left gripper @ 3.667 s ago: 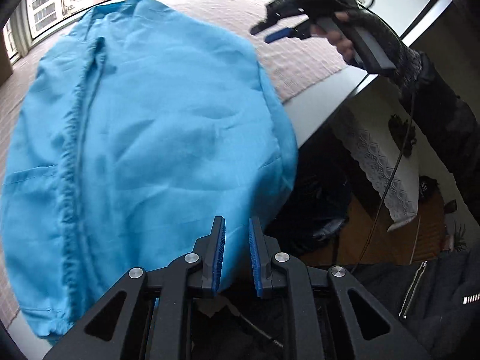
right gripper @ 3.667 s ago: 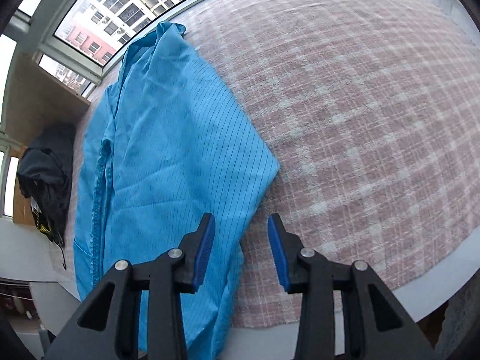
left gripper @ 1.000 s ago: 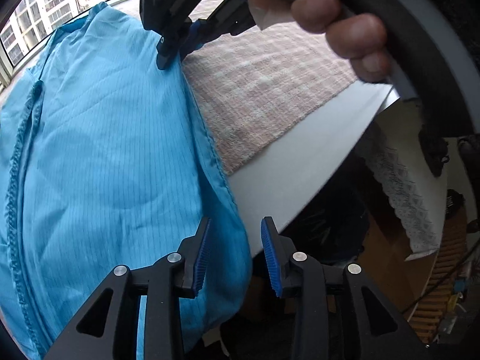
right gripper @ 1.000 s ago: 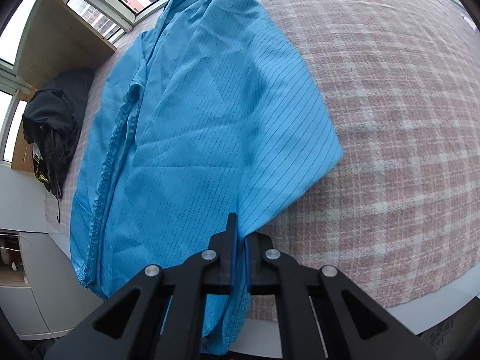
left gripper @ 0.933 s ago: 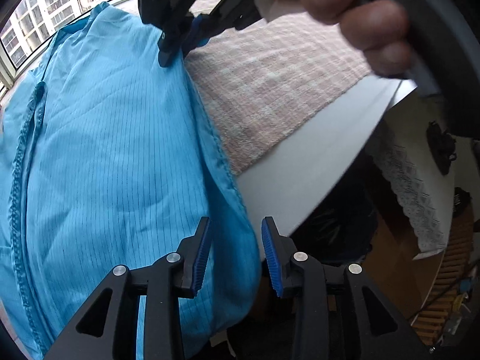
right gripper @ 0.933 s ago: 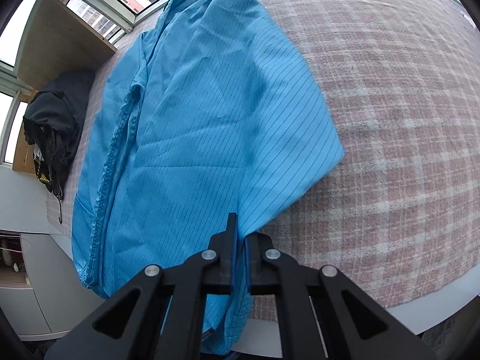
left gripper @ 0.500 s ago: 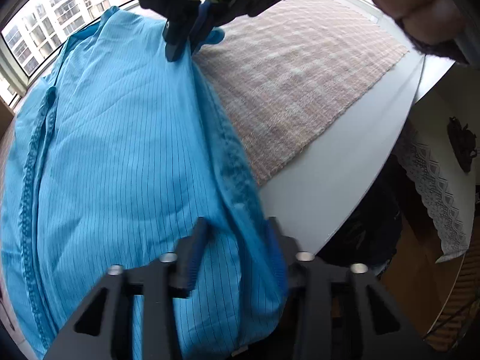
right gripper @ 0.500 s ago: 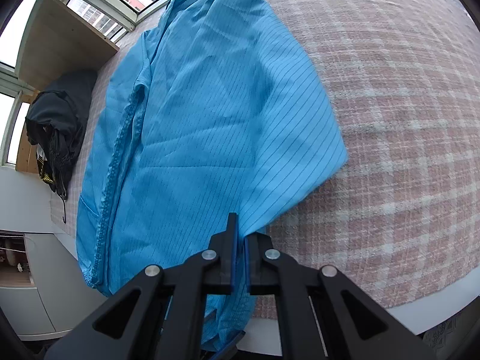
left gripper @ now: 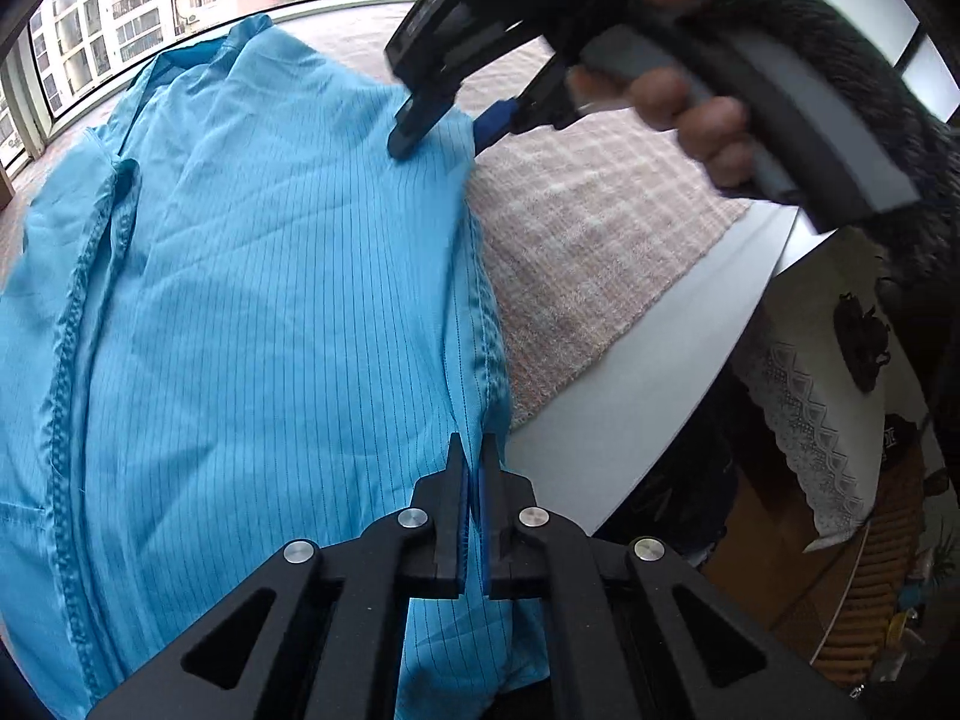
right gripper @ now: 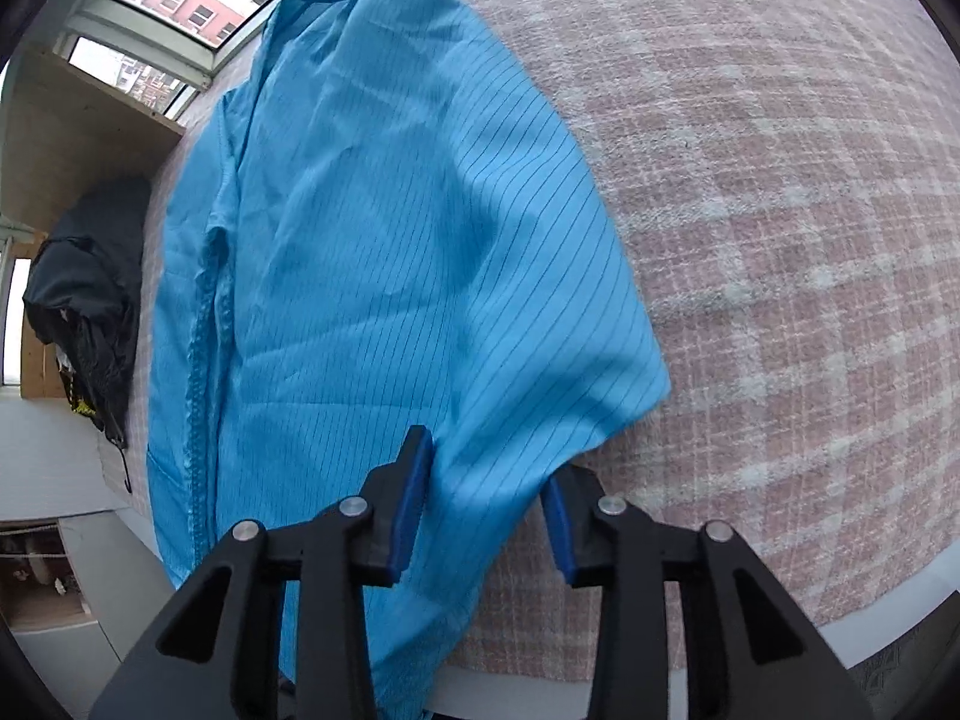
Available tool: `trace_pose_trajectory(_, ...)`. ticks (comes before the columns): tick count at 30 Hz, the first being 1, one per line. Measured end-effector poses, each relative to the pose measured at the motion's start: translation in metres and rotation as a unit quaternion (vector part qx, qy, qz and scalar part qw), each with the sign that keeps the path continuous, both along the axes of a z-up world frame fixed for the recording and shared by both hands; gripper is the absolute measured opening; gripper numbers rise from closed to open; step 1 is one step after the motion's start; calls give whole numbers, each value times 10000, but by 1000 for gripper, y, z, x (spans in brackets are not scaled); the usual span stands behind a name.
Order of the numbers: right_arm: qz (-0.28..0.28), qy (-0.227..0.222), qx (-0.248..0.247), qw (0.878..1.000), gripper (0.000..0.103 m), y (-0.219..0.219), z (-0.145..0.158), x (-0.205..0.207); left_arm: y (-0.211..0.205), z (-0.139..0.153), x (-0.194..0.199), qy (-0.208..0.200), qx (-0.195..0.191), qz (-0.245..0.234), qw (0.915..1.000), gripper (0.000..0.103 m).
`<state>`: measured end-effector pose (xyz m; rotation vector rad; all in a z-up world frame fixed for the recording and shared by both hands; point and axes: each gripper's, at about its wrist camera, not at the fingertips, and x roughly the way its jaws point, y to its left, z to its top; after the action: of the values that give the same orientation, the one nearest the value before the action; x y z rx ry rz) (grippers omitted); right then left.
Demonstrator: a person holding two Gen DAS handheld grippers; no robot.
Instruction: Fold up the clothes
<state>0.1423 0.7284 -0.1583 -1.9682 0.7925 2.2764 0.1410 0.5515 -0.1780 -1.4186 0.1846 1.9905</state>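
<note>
Where the white table [left gripper: 630,420] carries a pink checked cloth [right gripper: 780,210], a blue pinstriped garment [left gripper: 240,330] lies spread over the cloth's left part, its collar end toward the windows and its near end hanging over the table's front edge. A zip [right gripper: 198,324] runs down its length near the left side, and the right edge is a stitched seam that lies along the checked cloth. In the right wrist view a dark bundle [right gripper: 84,288] sits well apart at the far left, past the garment. The left gripper [left gripper: 472,468] has its blue pads pressed together on the seam at the garment's near right edge, just where the fabric passes the table edge. The right gripper [right gripper: 486,480] stands with its fingers spread wide; a fold of the garment's right side lies loosely between them, resting against the left pad and covering part of the right one. In the left wrist view that gripper is held by a hand [left gripper: 690,96] in a dark knitted fingerless glove, its tips at the garment's far right corner.
</note>
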Motion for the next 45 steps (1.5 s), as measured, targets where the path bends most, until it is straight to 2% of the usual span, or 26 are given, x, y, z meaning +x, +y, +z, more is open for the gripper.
trace_pose_trajectory(1,-70,5,11,10000,34,2,-2,-3,-3,1,-2,-46,74,15,10000,2)
trace_pose_trajectory(4,-187,12,35,9998,7,6,-5,-6,-12,6,-7,-183,298,62,9994,2)
trace_pose_trajectory(9,35,253,275,9993,5,-22,26,-18,-56,9,-25,-589,917,427,9931,2)
trace_pose_trajectory(15,718,440,433,9955,5,-102,59,-64,-138,14,-42,-752,1377,1056,9820,2)
trace_pose_trajectory(18,1034,404,457,9928,5,-153,58,-97,-183,8,-49,-816,1459,1458,9751,2)
trace_pose_trajectory(21,1320,280,491,9896,5,-200,46,-126,-219,-8,-58,-847,1328,1851,9700,2)
trace_pose_trajectory(24,1588,65,677,9850,7,-237,30,-144,-245,-32,-68,-1039,1209,2138,9638,2)
trace_pose_trajectory(27,1730,-42,678,9826,13,-257,26,-154,-251,-46,-72,-1176,1116,2117,9638,2)
trace_pose_trajectory(30,1720,20,481,9839,17,-245,48,-139,-247,-52,-70,-1218,1077,2010,9660,2)
trace_pose_trajectory(32,1623,206,270,9862,23,-230,69,-123,-245,-53,-70,-1258,1090,1987,9658,3)
trace_pose_trajectory(34,1482,467,149,9877,30,-210,87,-99,-244,-51,-73,-1273,1074,1943,9667,4)
trace_pose_trajectory(37,1343,772,130,9878,31,-181,105,-54,-238,-51,-74,-1180,957,1871,9705,5)
trace_pose_trajectory(39,1349,819,335,9869,31,-172,103,-23,-234,-50,-75,-1143,886,1840,9722,5)
trace_pose_trajectory(42,1373,811,342,9866,31,-171,87,14,-230,-47,-75,-1076,819,1854,9733,5)
trace_pose_trajectory(45,1536,763,705,9827,31,-180,68,9,-230,-44,-74,-980,625,1837,9761,11)
